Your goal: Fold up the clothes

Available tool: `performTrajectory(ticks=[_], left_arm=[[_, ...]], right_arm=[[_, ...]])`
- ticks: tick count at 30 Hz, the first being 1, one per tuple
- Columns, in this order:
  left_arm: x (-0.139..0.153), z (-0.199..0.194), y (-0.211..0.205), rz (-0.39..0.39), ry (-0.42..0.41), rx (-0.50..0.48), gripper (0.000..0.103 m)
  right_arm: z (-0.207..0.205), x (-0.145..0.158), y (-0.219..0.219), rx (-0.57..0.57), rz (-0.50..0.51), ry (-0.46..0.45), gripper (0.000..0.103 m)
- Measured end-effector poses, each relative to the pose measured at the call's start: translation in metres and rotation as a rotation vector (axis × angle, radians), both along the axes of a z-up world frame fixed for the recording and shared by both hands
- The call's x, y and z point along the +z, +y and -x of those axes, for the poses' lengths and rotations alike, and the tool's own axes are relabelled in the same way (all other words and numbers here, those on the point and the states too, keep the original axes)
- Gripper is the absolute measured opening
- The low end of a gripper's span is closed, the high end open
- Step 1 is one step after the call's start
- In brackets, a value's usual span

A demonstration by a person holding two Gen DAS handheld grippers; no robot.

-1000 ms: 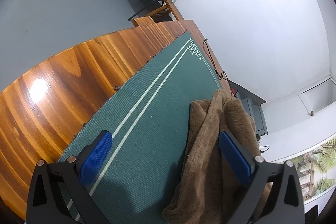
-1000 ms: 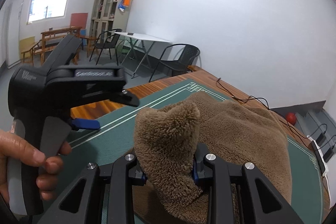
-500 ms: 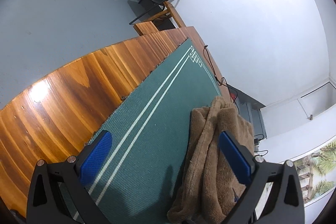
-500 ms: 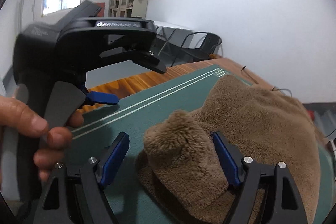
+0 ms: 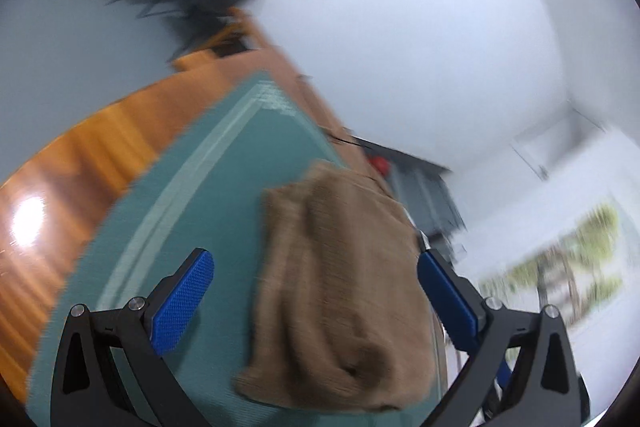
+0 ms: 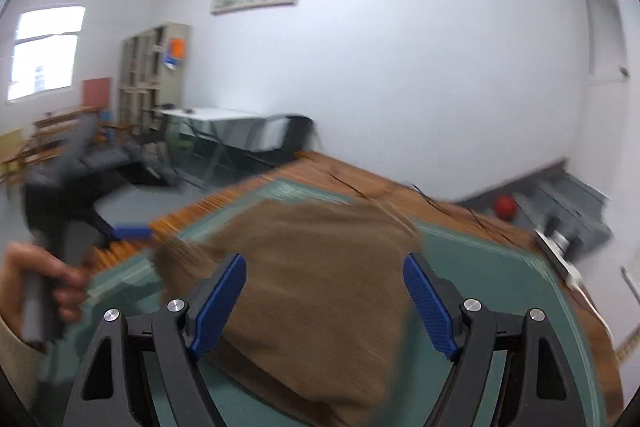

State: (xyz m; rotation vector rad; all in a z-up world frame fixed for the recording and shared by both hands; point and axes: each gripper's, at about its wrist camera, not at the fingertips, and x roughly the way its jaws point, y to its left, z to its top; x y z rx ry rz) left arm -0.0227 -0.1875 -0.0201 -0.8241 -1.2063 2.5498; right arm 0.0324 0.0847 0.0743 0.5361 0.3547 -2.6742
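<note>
A brown fleece garment (image 5: 340,283) lies bunched and folded over on the green mat (image 5: 224,179). In the right wrist view the same garment (image 6: 316,291) spreads beneath my right gripper (image 6: 324,301), whose blue pads stand wide apart and clear of the cloth. My left gripper (image 5: 316,301) is open above the garment, nothing pressed between its pads. In the right wrist view a hand holds the left gripper (image 6: 132,231) at the left, over the table's wooden edge. Both views are motion-blurred.
The mat covers a wooden table (image 5: 80,163) with black cables (image 6: 472,215) along its far edge. Beyond it stand a black chair (image 6: 288,143), a white folding table (image 6: 208,115), a cabinet (image 6: 152,75) and a red ball (image 6: 506,205) on the floor.
My right gripper let go of the fleece fold and opened wide, then drew back; the fold has dropped flat. The left gripper, open throughout, rose and rolled, now facing the garment more directly.
</note>
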Motion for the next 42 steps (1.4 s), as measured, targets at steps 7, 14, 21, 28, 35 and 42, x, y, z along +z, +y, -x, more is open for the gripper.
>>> performTrajectory(ticks=[7, 14, 21, 28, 35, 42], left_arm=[[0.008, 0.015, 0.074, 0.225, -0.009, -0.204, 0.102], [-0.020, 0.033, 0.063, 0.269, -0.153, -0.119, 0.102], [-0.042, 0.033, 0.054, 0.269, -0.226, -0.120, 0.102], [-0.044, 0.035, 0.079, 0.480, -0.244, -0.147, 0.103], [-0.049, 0.036, 0.079, 0.509, -0.243, -0.157, 0.103], [-0.038, 0.036, 0.077, 0.492, -0.225, -0.145, 0.103]], right_arm=[[0.002, -0.038, 0.036, -0.069, -0.040, -0.149, 0.083], [0.028, -0.068, 0.026, -0.072, -0.128, -0.230, 0.083], [0.061, -0.087, 0.034, -0.127, -0.102, -0.315, 0.083], [0.066, -0.098, 0.058, -0.195, -0.062, -0.358, 0.085], [0.073, -0.111, 0.082, -0.245, 0.000, -0.450, 0.092], [0.044, -0.070, 0.093, -0.156, 0.053, -0.359, 0.092]])
